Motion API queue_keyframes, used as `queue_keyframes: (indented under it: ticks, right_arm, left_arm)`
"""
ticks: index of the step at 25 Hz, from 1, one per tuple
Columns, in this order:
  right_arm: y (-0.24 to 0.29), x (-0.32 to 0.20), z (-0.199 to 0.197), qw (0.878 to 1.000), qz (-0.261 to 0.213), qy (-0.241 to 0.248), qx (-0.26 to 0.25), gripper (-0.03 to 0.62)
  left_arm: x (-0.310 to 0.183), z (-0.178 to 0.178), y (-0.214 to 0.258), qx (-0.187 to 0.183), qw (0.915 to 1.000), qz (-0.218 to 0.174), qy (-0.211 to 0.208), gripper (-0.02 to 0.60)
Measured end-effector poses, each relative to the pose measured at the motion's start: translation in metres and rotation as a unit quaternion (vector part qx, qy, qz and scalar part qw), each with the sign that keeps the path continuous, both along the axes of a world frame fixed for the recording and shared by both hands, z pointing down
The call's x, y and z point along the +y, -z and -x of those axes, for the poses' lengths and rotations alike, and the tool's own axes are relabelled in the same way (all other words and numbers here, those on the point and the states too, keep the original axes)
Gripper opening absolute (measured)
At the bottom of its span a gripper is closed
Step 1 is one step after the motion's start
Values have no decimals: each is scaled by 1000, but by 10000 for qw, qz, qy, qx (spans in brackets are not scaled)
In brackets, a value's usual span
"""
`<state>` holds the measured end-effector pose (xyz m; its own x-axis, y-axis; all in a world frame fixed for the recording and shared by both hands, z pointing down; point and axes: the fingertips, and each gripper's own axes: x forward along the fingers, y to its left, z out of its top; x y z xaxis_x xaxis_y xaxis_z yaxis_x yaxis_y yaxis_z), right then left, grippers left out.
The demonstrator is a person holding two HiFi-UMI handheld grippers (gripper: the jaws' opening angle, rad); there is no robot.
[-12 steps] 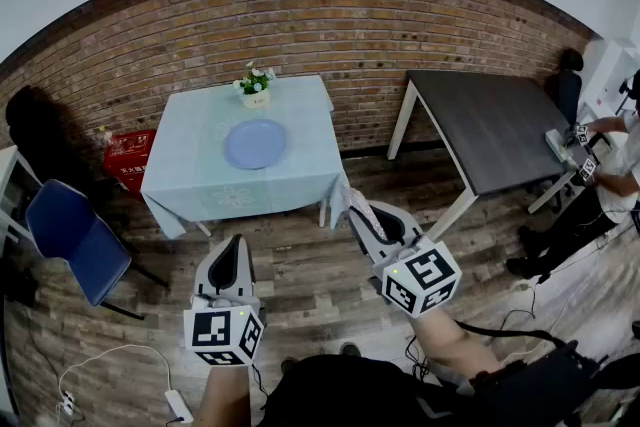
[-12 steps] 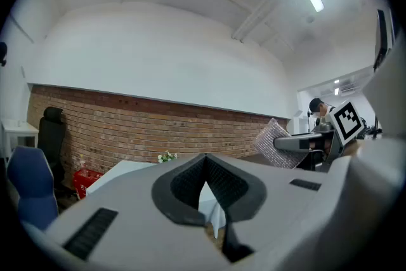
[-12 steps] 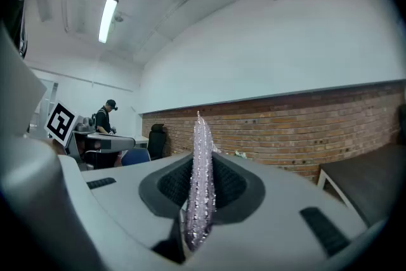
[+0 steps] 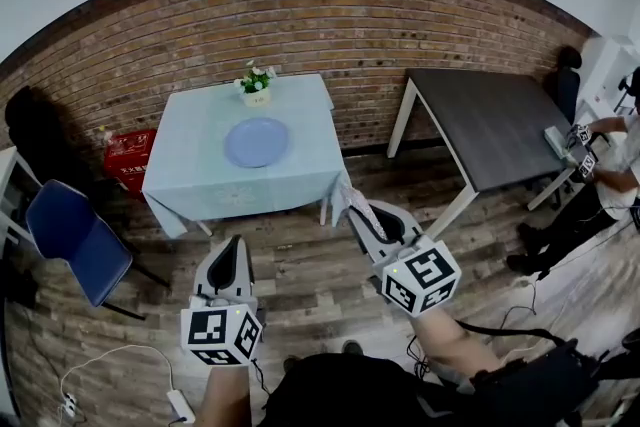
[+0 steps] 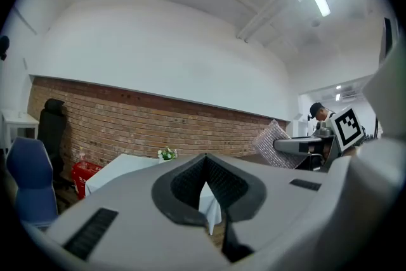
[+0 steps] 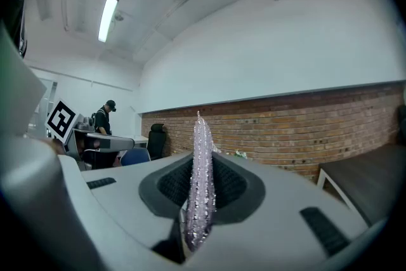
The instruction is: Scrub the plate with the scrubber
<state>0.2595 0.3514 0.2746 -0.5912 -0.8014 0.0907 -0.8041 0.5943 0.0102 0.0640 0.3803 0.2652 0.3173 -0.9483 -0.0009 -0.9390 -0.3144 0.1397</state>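
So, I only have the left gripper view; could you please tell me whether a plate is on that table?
Observer: Yes. The head view shows a blue plate at the middle of the table, in front of the flowers.
Operator: Thanks. Is the scrubber on my right firmly gripped?
Observer: The right gripper view shows the right gripper shut on the scrubber, which stands on edge between the jaws.
Operator: And is either gripper at the table?
Observer: No. From above, it and the left gripper are both over the wood floor, short of the table's near edge.
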Motion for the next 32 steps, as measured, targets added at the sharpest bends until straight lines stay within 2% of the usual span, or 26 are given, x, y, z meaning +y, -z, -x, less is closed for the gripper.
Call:
queue_keyframes:
  ticks: [4, 9, 15, 21, 26, 32]
  right_arm:
    - [3, 2, 6, 9993, 107, 10, -349, 66]
    - [0, 2, 19, 9996, 144, -16, -250, 66]
    - [-5, 5, 49, 9996, 182, -103, -206, 66]
    - [-7, 8, 75, 9997, 164, -176, -102, 67]
    - [-1, -8, 95, 9999, 74, -38, -126, 67]
    - [0, -44, 115, 9997, 18, 212, -122, 67]
  left_arm:
    - [3, 10, 0, 38, 10000, -48, -6, 9]
    - [6, 22, -2, -8, 10000, -52, -50, 9]
    - [8, 58, -7, -81, 9999, -82, -38, 9]
    - [9, 83, -8, 36, 9997, -192, -149, 9]
    - [-1, 98, -6, 66, 9995, -167, -246, 9]
    - [-29, 111, -8, 23, 9999, -158, -55, 9]
